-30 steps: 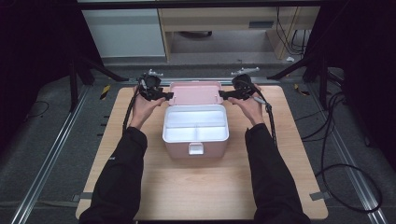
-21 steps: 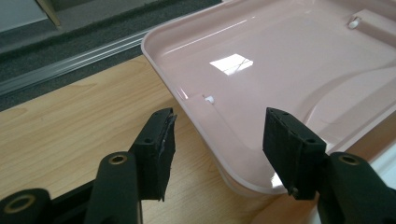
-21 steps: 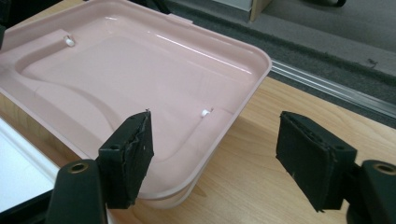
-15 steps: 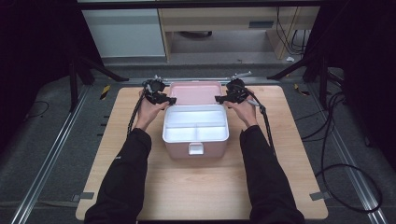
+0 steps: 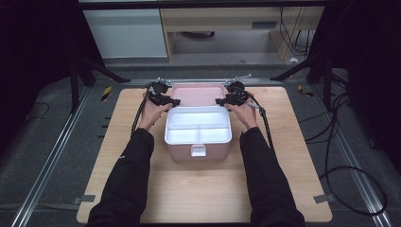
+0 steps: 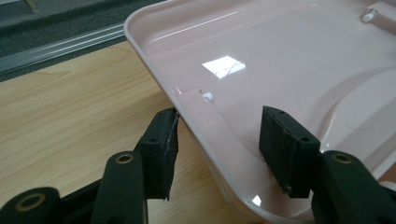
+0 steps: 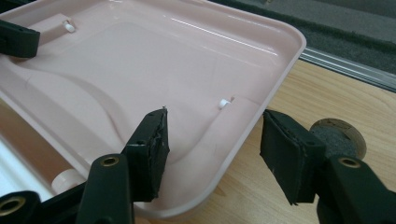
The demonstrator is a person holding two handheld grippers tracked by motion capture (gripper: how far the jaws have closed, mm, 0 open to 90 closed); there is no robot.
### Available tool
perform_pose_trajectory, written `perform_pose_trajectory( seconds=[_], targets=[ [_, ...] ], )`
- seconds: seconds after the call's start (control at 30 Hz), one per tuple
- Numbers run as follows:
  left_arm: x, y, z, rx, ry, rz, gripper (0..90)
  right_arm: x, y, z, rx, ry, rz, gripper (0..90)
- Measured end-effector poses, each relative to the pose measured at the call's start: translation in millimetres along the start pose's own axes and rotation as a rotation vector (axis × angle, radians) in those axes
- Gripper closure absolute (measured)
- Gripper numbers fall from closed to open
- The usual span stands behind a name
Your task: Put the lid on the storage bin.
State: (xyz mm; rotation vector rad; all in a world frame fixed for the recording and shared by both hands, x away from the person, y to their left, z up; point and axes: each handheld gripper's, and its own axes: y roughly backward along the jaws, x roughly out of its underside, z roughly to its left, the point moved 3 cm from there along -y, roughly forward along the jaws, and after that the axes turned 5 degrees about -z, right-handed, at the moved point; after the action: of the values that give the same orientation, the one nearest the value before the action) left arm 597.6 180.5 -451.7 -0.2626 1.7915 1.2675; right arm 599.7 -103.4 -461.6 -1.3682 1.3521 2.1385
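Pink lid (image 5: 196, 94), lying open and flat on the wooden table (image 5: 142, 189) directly behind the pink box (image 5: 198, 151), its glossy inner face upward and its near edge meeting the back of the box. The box stands at the table's middle and carries a white divided tray (image 5: 198, 128), with a white latch (image 5: 198, 150) on its front wall. The left gripper (image 5: 171, 101) meets the lid at its left rim; in the left gripper view (image 6: 217, 144) its jaws straddle that rim, one pad outside over the wood and touching the edge, the other inside above the lid's floor and apart from the wall, so the rim is bracketed but not clamped. The right gripper (image 5: 222, 101) mirrors this at the right rim; in the right gripper view (image 7: 215, 154) both pads stand clear of the wall between them. Both pairs of jaws have just been closing, half wide. Small white pegs (image 7: 224, 103) project inside the lid's side walls.
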Motion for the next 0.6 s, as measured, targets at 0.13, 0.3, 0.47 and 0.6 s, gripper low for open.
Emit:
perform_pose_trajectory(
  seconds=[0.13, 0.3, 0.47, 0.6],
  targets=[
    [1.4, -0.1, 1.9, 0.019, 0.018, -0.013, 47.1, 1.4, -3.1, -2.3, -0.02, -0.048, 0.004, 43.3],
    [1.1, 3.7, 4.8, 0.03, 0.031, -0.041, 50.5, -0.3, -0.1, -1.4, -0.022, -0.033, -0.001, 45.6],
    [-2.0, 11.3, 3.4, 0.027, 0.012, -0.091, 54.2, -5.2, 8.9, -1.8, -0.039, -0.033, -0.035, 46.5],
    [-8.8, 25.7, 1.9, 0.038, 0.005, -0.141, 56.0, -11.0, 17.4, -0.8, -0.039, -0.027, -0.08, 47.0]
  ],
)
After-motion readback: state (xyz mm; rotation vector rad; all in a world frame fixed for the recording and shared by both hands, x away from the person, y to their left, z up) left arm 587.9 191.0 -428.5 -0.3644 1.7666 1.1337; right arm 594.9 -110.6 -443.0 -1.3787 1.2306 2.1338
